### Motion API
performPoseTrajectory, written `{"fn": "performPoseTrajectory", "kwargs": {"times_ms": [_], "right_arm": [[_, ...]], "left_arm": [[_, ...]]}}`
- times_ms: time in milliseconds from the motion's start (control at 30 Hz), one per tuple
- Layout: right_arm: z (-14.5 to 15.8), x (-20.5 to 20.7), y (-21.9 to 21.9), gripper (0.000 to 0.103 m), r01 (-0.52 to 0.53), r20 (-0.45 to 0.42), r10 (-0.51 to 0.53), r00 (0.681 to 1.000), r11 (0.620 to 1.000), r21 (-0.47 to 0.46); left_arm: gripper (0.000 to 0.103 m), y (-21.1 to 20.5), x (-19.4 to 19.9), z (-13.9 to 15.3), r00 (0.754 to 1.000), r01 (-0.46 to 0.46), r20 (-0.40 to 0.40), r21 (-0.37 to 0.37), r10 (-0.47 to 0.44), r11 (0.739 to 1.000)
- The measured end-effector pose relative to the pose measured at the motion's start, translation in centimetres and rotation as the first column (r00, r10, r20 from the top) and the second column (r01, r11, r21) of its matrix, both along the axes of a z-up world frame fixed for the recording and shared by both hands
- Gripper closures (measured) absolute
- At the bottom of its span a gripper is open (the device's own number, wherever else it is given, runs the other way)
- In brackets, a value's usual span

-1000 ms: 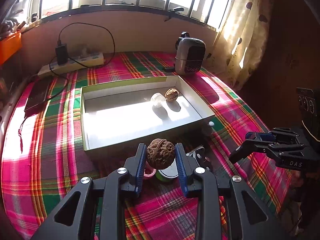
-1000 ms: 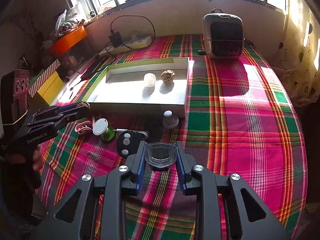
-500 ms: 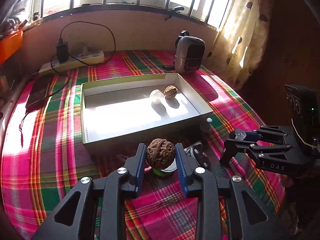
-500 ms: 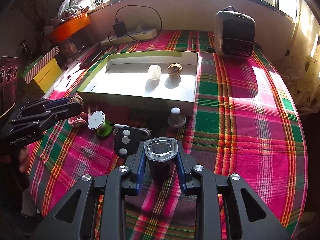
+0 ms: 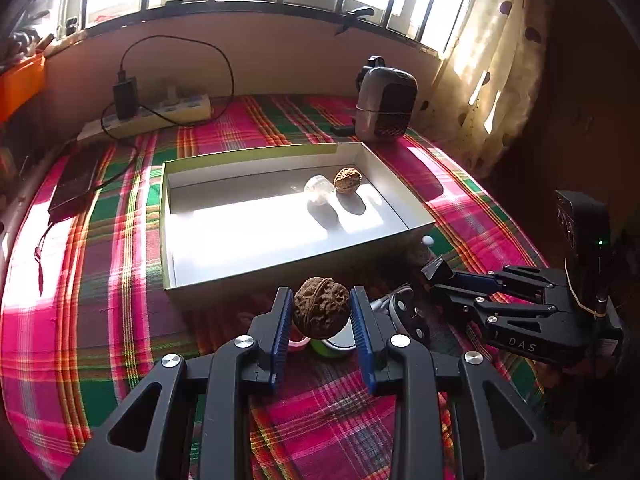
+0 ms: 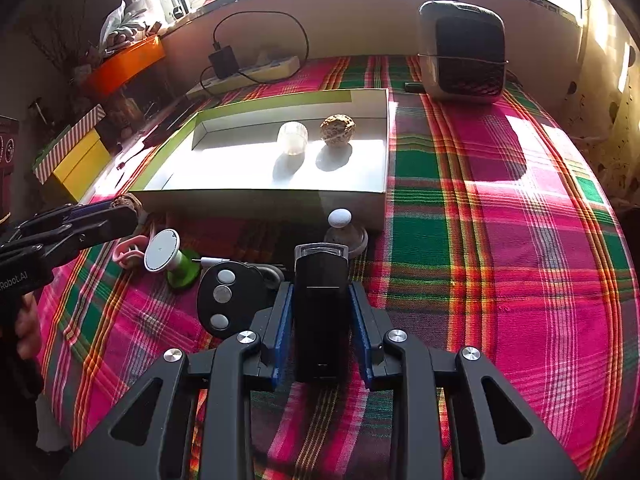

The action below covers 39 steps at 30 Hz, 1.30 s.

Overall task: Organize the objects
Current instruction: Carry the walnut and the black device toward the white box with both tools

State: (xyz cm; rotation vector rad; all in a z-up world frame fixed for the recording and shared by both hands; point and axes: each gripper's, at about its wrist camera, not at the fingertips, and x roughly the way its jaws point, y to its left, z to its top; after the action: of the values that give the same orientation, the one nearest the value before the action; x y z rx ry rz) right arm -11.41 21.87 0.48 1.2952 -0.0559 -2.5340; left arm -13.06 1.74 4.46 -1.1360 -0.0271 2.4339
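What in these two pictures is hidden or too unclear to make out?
- Left wrist view: the pink ring and green item sit mostly behind the held walnut and the left tool.
- Left wrist view: what the right tool holds is hidden by its own fingers.
- Right wrist view: the dark object in the right tool is in shadow; its lower end is hidden.
- Right wrist view: the person's hand is cut off by the left edge.

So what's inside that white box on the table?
Inside the box sit a walnut and a small clear cup, side by side near the far wall. The rest of the floor shows bare; the strip behind the near wall is hidden.
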Motion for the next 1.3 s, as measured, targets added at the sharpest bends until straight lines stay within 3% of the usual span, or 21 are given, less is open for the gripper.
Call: {"fn": "performPoseTrajectory", "kwargs": {"times_ms": [533, 900, 1300], "right_arm": [[-0.5, 1.7, -0.4, 0.074, 0.003, -0.049, 0.000, 0.999, 0.998, 0.067], [-0.6, 1.9, -1.8, 0.075, 0.002, -0.070, 0.010, 0.997, 0.986, 0.166], [1.9, 1.4, -0.9, 0.075, 0.003, -0.060, 0.002, 0.998, 0.998, 0.069]], "left_arm": [[0.076, 0.4, 0.0, -0.4, 1.000, 0.002, 0.009, -0.004, -0.002, 1.000], [0.076, 0.2, 0.1, -0.4, 1.000, 0.000, 0.010, -0.001, 0.000, 1.000], [0.076, -0.3, -0.7, 0.4, 1.000, -0.004, -0.001, 0.003, 0.004, 1.000]]}}
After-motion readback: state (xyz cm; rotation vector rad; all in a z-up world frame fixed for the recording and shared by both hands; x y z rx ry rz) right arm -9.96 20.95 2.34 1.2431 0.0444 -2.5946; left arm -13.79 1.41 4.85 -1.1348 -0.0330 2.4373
